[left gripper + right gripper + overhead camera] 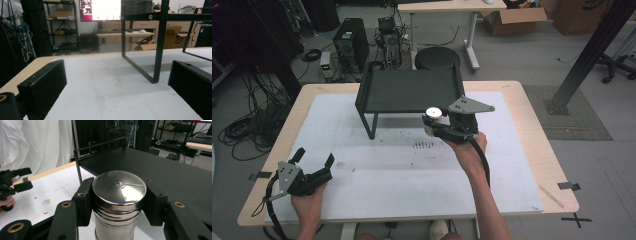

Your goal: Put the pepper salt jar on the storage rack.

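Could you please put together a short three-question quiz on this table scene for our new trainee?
1. True or false: the right gripper is shut on the metal shaker.
2. What stands on the white mat behind the shaker: A) a black raised shelf, B) a red bucket, C) a glass bowl?
3. What do the left gripper jaws hold?

Key
1. True.
2. A.
3. Nothing; the jaws stand open above the mat.

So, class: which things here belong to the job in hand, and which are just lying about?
In the job:
- metal shaker
- right hand-held gripper, shut on it
- black raised tray

Lying about:
- left hand-held gripper, open
- cardboard box
- computer tower
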Available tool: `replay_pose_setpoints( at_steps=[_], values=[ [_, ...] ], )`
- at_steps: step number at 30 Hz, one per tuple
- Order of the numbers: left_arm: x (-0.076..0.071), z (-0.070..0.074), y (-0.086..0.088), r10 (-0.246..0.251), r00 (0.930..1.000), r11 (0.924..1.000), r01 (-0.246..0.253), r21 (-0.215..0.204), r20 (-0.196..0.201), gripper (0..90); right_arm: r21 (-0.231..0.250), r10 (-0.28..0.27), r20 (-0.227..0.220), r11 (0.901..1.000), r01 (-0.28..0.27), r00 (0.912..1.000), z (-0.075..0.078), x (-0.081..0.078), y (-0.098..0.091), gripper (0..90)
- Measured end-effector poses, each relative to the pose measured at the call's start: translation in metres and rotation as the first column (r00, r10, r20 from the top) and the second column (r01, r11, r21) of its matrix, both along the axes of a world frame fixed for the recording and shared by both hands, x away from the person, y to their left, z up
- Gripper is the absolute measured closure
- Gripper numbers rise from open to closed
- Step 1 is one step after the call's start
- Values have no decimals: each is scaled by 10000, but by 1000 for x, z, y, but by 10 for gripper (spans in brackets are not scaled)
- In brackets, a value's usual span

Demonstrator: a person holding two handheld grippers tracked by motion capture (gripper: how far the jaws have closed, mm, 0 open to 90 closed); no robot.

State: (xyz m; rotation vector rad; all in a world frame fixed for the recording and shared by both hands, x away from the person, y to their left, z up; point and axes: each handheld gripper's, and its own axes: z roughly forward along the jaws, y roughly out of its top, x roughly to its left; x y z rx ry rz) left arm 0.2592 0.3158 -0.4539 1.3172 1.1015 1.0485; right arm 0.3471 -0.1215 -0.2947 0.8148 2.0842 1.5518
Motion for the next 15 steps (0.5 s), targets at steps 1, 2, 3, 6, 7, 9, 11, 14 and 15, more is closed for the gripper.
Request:
replay_pose_setpoints(
  at_steps=[1,2,3,6,7,9,11,14,15],
  values=[
    [0,0,0,1,10000,10000,-1,6,2,23,-57,2,29,10000,-2,10000,2,2,1,493],
    [0,0,0,10,10000,10000,-10,-2,4,24,-121,-19,113,9999,21,9999,5,5,3,494],
    [0,0,0,10,10000,10000,-10,-20,3,24,-121,-19,113,9999,21,9999,5,5,3,494],
    [0,0,0,9,10000,10000,-9,-9,-3,25,-100,-62,98,9999,63,9999,9,11,6,493],
    [0,0,0,-1,10000,10000,1,-8,1,25,-147,-58,126,9999,60,9999,10,13,8,494],
    [0,0,0,7,10000,10000,-7,-6,4,25,-237,-71,140,9997,75,9999,14,18,10,494],
    [0,0,0,6,10000,10000,-6,-8,5,25,-258,-101,165,9996,105,9998,18,23,12,494],
    [0,0,0,9,10000,10000,-9,-9,-14,25,-241,-165,183,9996,170,9997,23,31,15,493],
    [0,0,0,1,10000,10000,-1,-10,-12,25,-203,-206,184,9996,209,9996,25,33,16,494]
  ],
)
